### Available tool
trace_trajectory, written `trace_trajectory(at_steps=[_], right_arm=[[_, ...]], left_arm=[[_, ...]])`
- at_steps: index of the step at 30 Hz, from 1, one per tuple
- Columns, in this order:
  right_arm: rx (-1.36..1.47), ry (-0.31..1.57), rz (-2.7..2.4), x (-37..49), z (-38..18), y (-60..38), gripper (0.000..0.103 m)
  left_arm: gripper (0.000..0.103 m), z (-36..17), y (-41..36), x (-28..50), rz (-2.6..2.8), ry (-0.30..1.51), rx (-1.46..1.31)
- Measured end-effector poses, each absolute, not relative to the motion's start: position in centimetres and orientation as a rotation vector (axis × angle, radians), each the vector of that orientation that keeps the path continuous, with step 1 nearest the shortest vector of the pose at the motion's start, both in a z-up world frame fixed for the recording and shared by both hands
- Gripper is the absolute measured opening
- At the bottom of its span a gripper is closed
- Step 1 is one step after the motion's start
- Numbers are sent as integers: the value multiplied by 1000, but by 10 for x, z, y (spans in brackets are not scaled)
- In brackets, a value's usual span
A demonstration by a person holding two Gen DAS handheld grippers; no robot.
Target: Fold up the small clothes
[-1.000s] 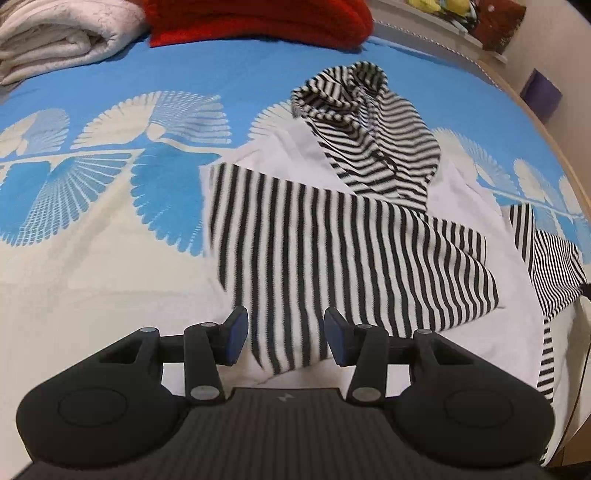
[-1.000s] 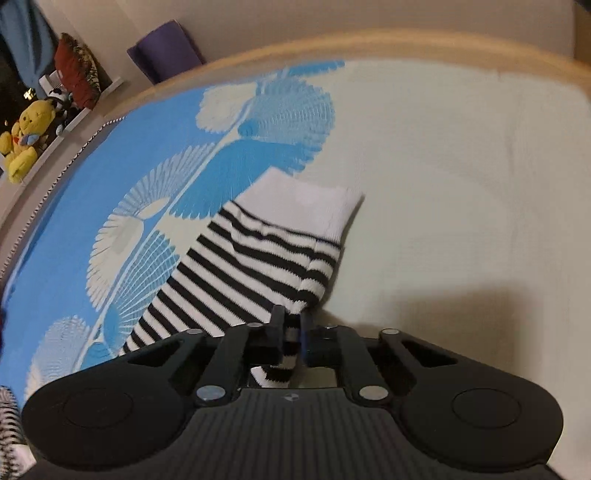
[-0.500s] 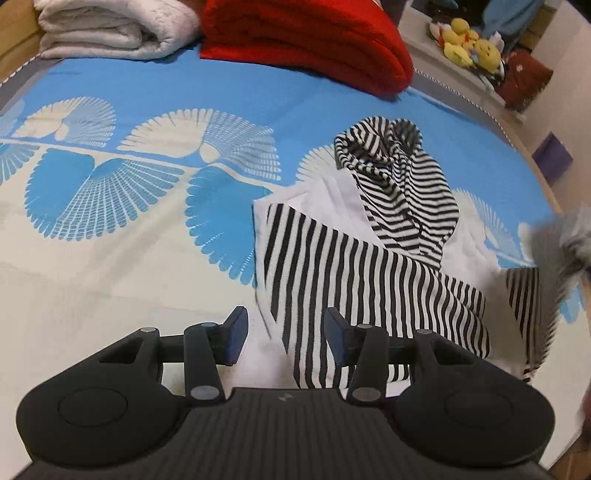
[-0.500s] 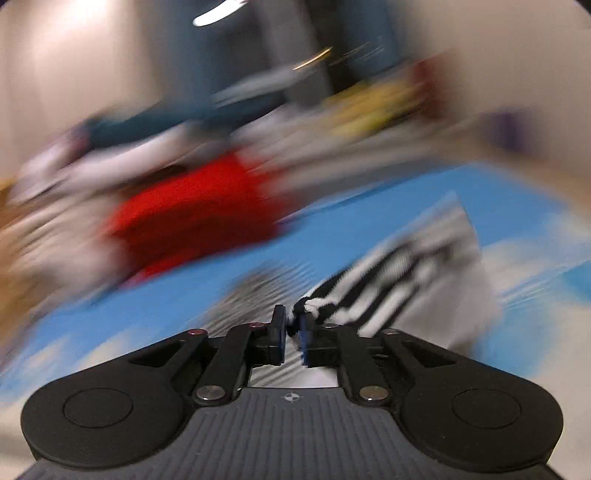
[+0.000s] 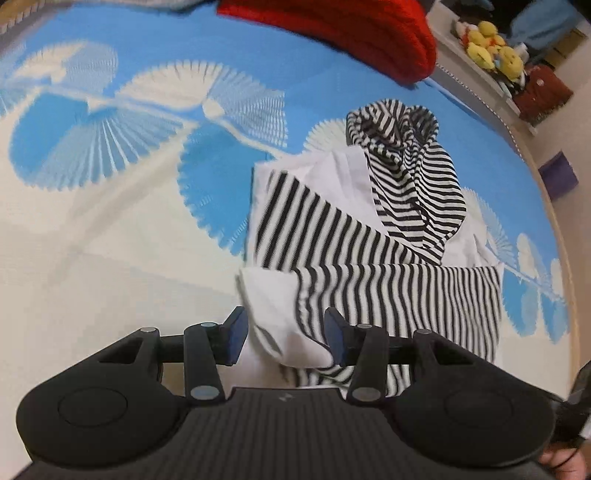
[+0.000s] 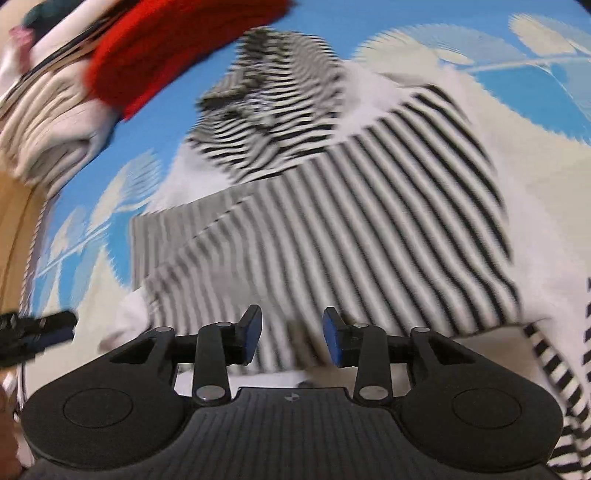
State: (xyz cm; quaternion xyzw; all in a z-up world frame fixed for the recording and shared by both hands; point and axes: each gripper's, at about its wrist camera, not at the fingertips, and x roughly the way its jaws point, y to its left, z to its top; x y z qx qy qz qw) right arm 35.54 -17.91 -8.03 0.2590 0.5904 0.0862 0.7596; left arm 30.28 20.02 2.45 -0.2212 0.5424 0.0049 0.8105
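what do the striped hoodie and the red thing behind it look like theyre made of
Striped hoodie: looks like soft matte knit jersey, probably cotton; it drapes and creases limply, with a white ribbed-looking cuff.
Red blanket: seems a thick fuzzy fleece or plush; bulky rounded fold, no sheen. Blur leaves the exact fibre open.

Motion blur smears the striped hoodie throughout.

The hoodie lay on the bedspread, its hood at the far end. Two sleeves lay crossed over its body, the upper sleeve nearest the left gripper. A blanket lay behind the hood; beside it, apparently, folded bedding. Stuffed toys sat beyond the bed's right edge.
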Motion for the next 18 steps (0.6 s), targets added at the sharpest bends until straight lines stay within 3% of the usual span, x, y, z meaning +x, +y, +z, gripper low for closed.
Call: trace_trajectory(at_steps=[8,9,10,11,14,18], right_arm=[[626,1370,140,356,-98,-205,41],[628,1373,153,355,-97,-204,42],[628,1376,157,357,-97,-204,43],[632,1378,157,357,-97,-204,43],[645,1369,145,358,-94,-210,43],[662,1339,94,359,-91,-223,43]], left_arm=[[49,-22,208,309,67,1289,-695],[43,-27,207,309,72,1301,-708],[17,-30,205,310,72,1306,-710],[5,-30,203,312,62,1300,-694],[6,5,182,317,48,1134,-456],[6,80,160,299,-87,742,-266]])
